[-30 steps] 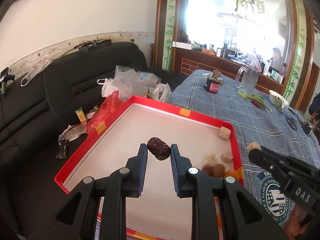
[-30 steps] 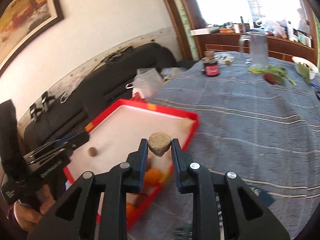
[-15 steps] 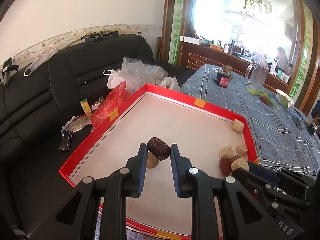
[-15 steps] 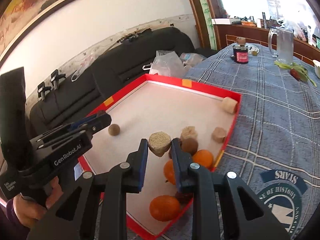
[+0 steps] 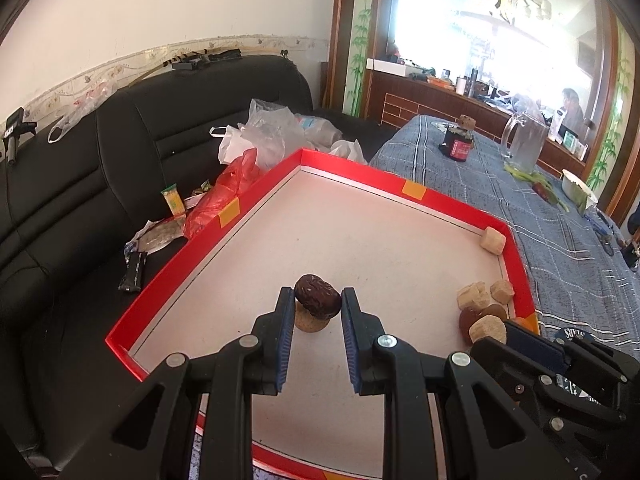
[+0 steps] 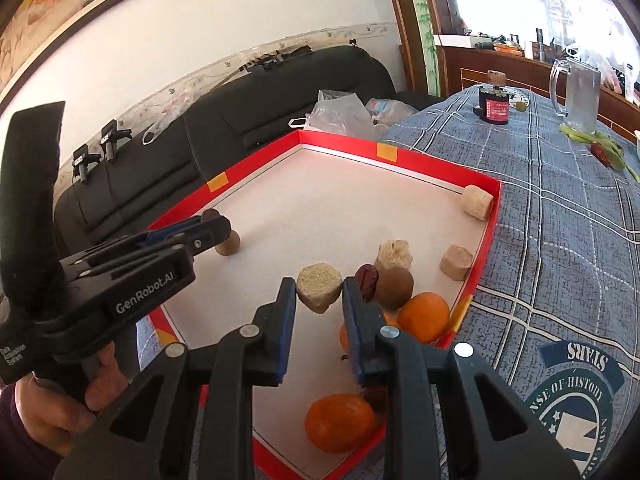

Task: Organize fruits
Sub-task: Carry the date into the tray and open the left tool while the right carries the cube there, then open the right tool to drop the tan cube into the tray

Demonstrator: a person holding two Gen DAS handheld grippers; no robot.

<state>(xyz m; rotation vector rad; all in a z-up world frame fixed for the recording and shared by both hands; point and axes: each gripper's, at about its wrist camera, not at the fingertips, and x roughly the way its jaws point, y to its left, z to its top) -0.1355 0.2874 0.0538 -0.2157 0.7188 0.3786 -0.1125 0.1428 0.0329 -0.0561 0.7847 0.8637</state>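
1. Red tray (image 5: 256, 196): landmark, on the checked cloth.
2. Right gripper (image 6: 319, 296) clamped on pale porous block (image 6: 319, 287), above tray's near-right cluster; probably light, crumbly.
3. Left gripper (image 5: 317, 305) clamped across dark date (image 5: 318, 295), above tray's near-left; looks wrinkled, soft, so hold mid-body.

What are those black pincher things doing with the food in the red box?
A person is sorting fruit in a red tray. The left gripper pinches a dark wrinkly date, just above a small brown ball. The right gripper pinches a pale crumbly chunk over the tray, near the oranges.
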